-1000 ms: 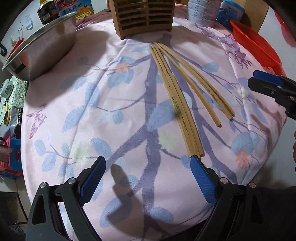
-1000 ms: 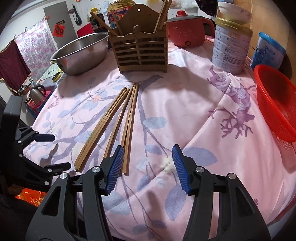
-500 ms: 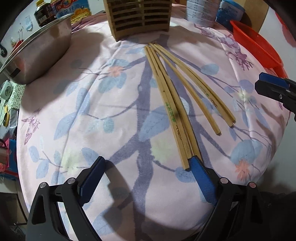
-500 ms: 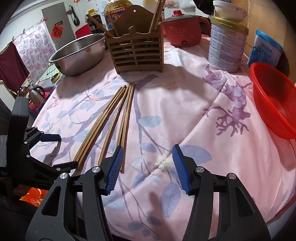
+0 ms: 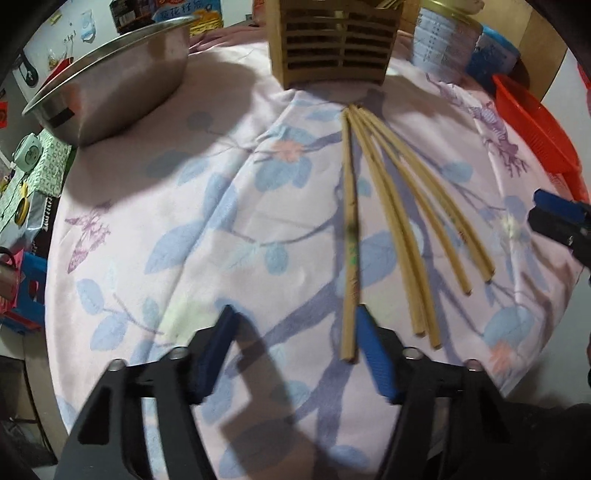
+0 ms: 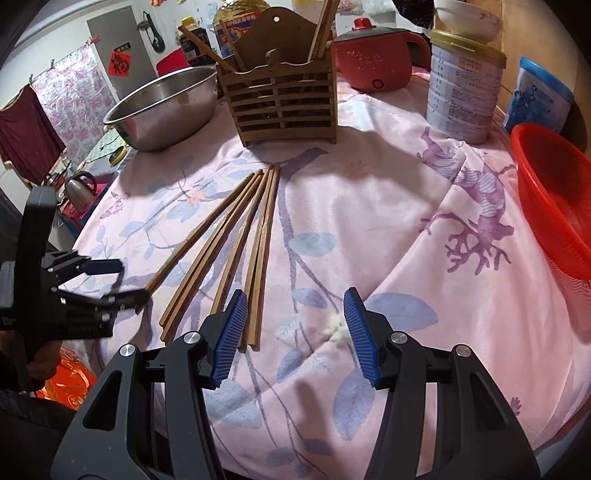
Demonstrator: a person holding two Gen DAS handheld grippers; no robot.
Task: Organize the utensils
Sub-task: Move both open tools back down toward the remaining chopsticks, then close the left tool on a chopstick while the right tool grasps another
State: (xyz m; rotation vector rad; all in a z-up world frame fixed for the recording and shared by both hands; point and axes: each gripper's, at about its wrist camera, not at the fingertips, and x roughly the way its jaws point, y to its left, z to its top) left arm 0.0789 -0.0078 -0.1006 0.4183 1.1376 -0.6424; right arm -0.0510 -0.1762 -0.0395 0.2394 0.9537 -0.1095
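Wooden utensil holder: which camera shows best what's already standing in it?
The right wrist view. There the wooden utensil holder appears whole, with chopsticks standing in its open top. The left wrist view shows only its slatted front; the frame edge cuts off the top.

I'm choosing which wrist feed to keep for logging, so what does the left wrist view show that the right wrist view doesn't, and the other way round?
Only the left wrist view: the left gripper up close, its fingers closing with one chopstick lying against the inside of one finger, split from the rest.

Only the right wrist view: the right gripper open over the cloth, chopsticks standing in the holder, a red pot, a kettle.

Both: loose chopsticks on the floral cloth, the steel bowl, the tin, the red basket.
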